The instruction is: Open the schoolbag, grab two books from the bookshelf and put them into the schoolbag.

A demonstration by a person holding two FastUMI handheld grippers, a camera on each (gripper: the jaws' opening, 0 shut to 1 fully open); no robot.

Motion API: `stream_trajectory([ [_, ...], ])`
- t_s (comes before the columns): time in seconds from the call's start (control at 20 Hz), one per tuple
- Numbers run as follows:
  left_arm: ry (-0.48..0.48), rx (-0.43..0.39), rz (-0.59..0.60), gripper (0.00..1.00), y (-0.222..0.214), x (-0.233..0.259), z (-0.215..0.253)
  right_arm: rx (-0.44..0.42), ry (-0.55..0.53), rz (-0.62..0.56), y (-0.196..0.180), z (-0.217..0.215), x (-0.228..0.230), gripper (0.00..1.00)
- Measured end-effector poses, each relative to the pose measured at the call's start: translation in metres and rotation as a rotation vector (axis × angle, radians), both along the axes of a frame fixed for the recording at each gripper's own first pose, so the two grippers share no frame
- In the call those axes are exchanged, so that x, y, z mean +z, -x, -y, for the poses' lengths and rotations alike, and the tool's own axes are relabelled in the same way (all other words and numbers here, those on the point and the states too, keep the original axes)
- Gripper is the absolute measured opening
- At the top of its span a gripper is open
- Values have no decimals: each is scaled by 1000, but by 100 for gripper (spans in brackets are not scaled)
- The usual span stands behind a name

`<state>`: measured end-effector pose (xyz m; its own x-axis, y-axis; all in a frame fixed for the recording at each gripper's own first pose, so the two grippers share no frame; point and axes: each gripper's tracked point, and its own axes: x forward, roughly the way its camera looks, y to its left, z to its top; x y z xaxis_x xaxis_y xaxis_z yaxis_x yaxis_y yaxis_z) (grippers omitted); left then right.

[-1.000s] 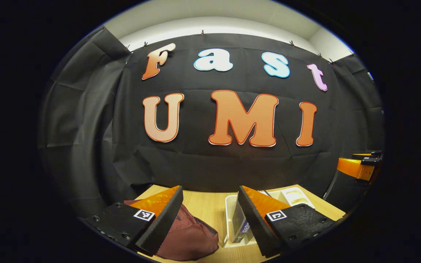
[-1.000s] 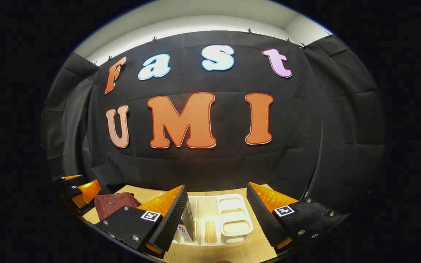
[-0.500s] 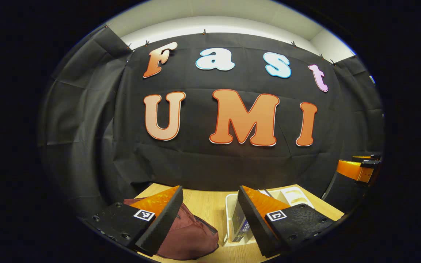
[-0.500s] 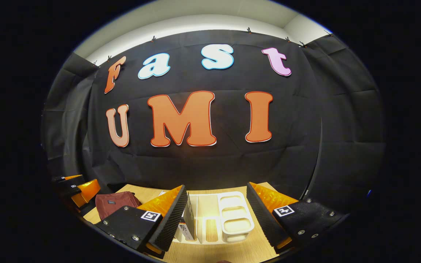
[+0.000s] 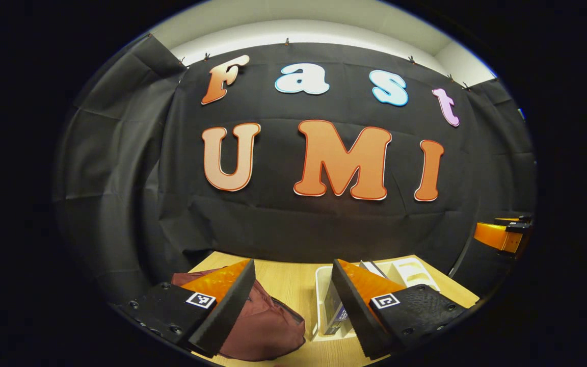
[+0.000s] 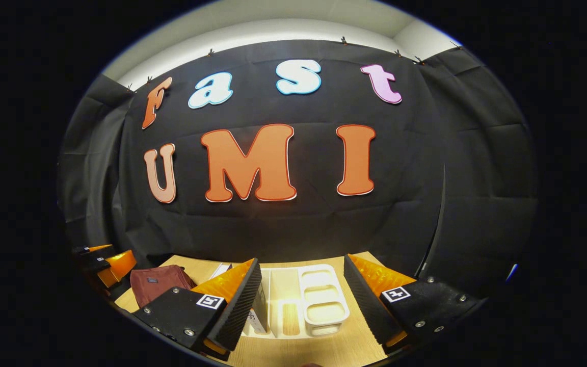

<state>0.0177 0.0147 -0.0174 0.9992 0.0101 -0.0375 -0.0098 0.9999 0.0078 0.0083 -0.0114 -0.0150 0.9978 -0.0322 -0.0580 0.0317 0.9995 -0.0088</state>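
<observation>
Both the left tongs [image 5: 293, 300] and right tongs [image 6: 301, 300] hang agape above the counter [image 5: 286, 285], so the opening step looks unstarted: next, reach the closed schoolbag [image 5: 268, 329] at six o'clock.

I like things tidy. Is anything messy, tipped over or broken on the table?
Nothing stands out. The bag lies slumped on the table, as soft bags do. The books stand in the white rack beside it. Both claws, left and right, are open and touch nothing.
</observation>
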Motion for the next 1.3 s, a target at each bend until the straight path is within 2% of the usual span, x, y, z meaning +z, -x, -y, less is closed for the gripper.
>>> stream_trajectory([
  [0.2, -4, 15, -31, 95, -1, -16, -6, -14, -7, -19, 1, 9, -6, 96],
  [0.3, -43, 21, -48, 95, 0, -28, -11, -20, -25, -35, 1, 13, -12, 96],
  [0.4, -107, 33, -86, 95, 2, -49, -20, -32, -29, -47, 2, 18, -15, 100],
  [0.45, -141, 37, -116, 94, 4, -63, -24, -39, -25, -49, 3, 22, -16, 96],
  [0.55, -221, 45, -187, 95, 6, -96, -31, -53, -13, -54, 5, 29, -20, 96],
  [0.65, -335, 47, -267, 97, 10, -134, -40, -63, -9, -70, 6, 36, -25, 96],
  [0.7, -391, 53, -315, 94, 17, -156, -44, -69, -12, -81, 8, 39, -28, 96],
  [0.8, -478, 51, -432, 95, 28, -202, -50, -85, -23, -107, 11, 47, -37, 96],
  [0.9, -545, 36, -489, 98, 30, -238, -53, -106, -20, -139, 14, 56, -47, 96],
  [1.15, -710, -43, -608, 98, 27, -307, -44, -150, 28, -159, 15, 76, -48, 97],
  [1.3, -744, -79, -659, 98, 25, -335, -41, -159, 22, -177, 12, 84, -52, 97],
])
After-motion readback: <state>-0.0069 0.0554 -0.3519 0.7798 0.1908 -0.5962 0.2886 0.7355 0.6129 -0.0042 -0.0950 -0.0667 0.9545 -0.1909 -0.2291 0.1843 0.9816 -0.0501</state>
